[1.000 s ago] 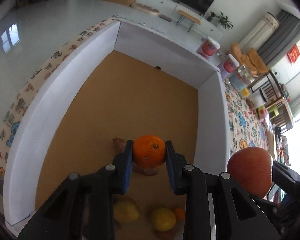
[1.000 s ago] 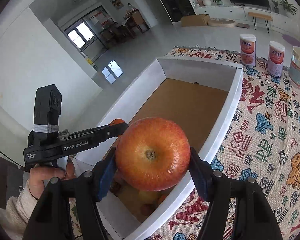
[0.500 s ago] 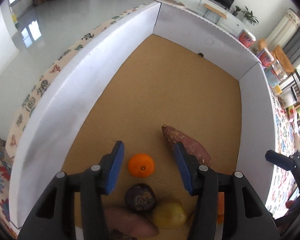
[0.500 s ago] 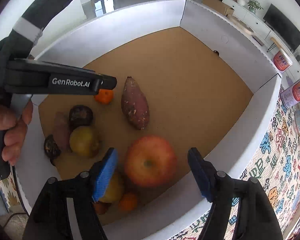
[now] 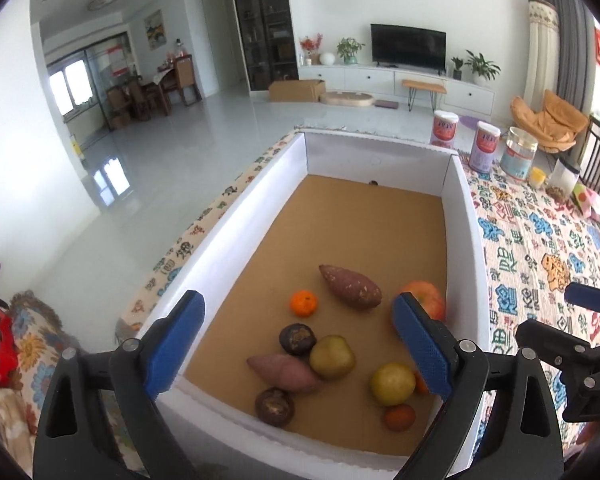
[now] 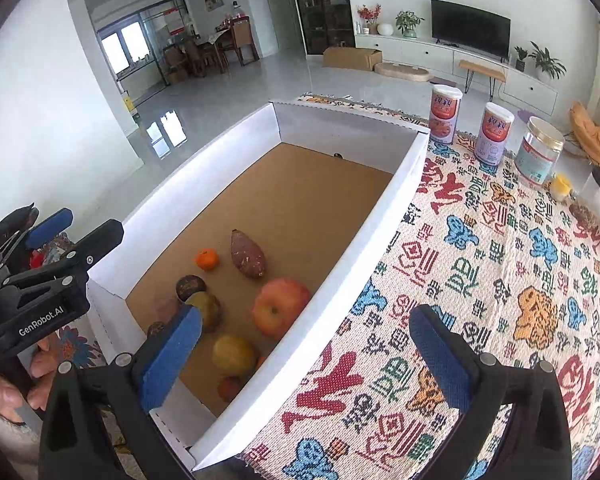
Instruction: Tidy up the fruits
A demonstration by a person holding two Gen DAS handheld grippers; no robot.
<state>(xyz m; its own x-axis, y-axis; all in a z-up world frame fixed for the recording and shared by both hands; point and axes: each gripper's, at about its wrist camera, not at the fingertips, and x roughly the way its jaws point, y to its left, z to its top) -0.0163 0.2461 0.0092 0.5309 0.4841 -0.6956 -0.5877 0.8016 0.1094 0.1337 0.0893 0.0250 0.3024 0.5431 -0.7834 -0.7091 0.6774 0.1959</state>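
Standing wide apart, the blue pads of the left gripper hold nothing; its jaws have just been opening. The small orange lies loose on the brown floor of the white-walled box, ahead of this gripper and between the lines of its two fingers, touching neither pad. Just right of the orange lies a reddish sweet potato. Nearer the gripper sit a dark round fruit, a yellow-green fruit touching it, a second sweet potato, another dark fruit, a yellow fruit and a small reddish-orange fruit. The red apple shows partly behind the right-hand pad, close to the box's right wall.

The right gripper is likewise spread to its full width and empty, its jaws having just been opening. Its left pad overlaps the box interior; its right pad is over the patterned tablecloth, so the box's near long wall passes between the fingers. The apple rests on the box floor ahead of the gap, toward the left pad, close against that wall and clear of both pads. Far ahead and to the right, two tall canisters and a clear jar stand on the cloth. At far left, a hand grips the other tool.
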